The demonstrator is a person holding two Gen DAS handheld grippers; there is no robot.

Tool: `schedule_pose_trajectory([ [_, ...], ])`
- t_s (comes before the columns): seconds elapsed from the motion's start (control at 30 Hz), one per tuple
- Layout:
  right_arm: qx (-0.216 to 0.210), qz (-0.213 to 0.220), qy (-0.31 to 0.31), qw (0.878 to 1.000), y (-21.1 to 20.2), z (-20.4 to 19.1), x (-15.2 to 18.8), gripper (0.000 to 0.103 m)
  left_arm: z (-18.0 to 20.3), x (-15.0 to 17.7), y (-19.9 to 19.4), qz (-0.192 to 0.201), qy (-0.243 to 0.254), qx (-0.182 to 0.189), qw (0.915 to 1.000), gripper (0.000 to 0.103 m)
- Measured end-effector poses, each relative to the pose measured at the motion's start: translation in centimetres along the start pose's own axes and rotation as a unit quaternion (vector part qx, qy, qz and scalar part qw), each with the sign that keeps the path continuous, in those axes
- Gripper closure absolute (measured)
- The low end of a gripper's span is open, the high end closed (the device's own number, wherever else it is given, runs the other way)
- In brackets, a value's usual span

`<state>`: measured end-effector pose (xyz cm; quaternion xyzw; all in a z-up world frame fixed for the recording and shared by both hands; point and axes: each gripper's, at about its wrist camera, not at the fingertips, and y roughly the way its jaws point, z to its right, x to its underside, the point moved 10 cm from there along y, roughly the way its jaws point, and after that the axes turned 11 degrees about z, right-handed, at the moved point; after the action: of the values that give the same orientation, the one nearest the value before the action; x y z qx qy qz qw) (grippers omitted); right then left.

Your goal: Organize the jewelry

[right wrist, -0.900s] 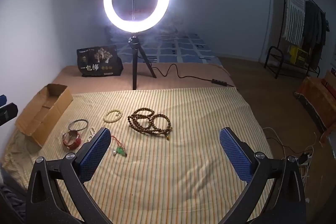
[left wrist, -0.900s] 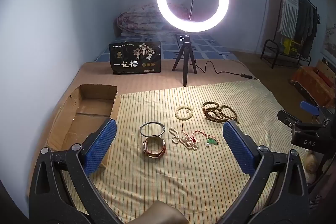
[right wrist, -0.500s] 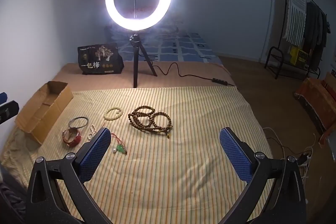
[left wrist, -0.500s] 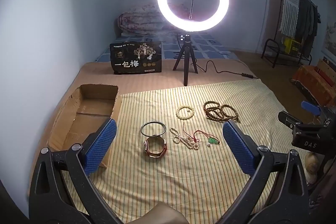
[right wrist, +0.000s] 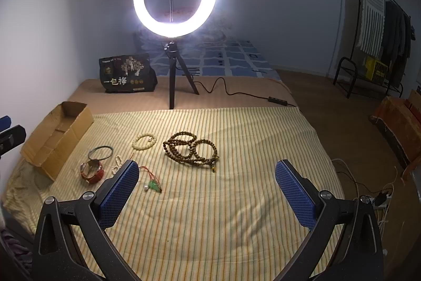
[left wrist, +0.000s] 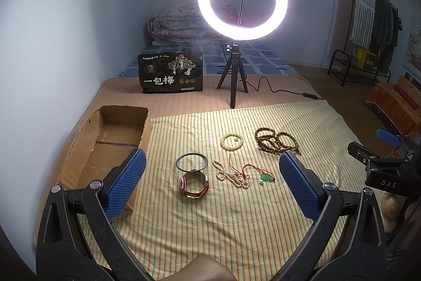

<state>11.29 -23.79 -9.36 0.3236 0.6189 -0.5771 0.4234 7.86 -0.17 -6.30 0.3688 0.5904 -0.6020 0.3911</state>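
Nothing has really moved since the earlier frames; only our views drift slightly. Our left gripper (left wrist: pixel 210 183) and right gripper (right wrist: pixel 208 191) hover spread wide, empty. Near us on the striped yellow cloth (left wrist: pixel 210 228) lie the red-strapped watch (left wrist: pixel 194 184) and thin cream pearl strand (left wrist: pixel 231 175), whose red cord (left wrist: pixel 246 170) may tangle, we think. Farther lie the brown wooden bead necklace (right wrist: pixel 190 149) and open cardboard box (left wrist: pixel 110 141); the ring lamp tripod (left wrist: pixel 232 80) stands beyond, clear.

Bangle (left wrist: pixel 191 162), watch (left wrist: pixel 194 184), bead strands (left wrist: pixel 276 141), pendant (left wrist: pixel 267 177) on cloth (left wrist: pixel 210 228)
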Motion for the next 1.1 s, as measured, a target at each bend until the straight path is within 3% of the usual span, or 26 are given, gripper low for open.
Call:
schedule_pose_trajectory([
  [1.1, -0.007, -0.014, 0.005, 1.0, 0.11, -0.36, 0.48, 0.0, -0.52, -0.3, 0.08, -0.001, -0.002, -0.002, 1.0, 0.0],
])
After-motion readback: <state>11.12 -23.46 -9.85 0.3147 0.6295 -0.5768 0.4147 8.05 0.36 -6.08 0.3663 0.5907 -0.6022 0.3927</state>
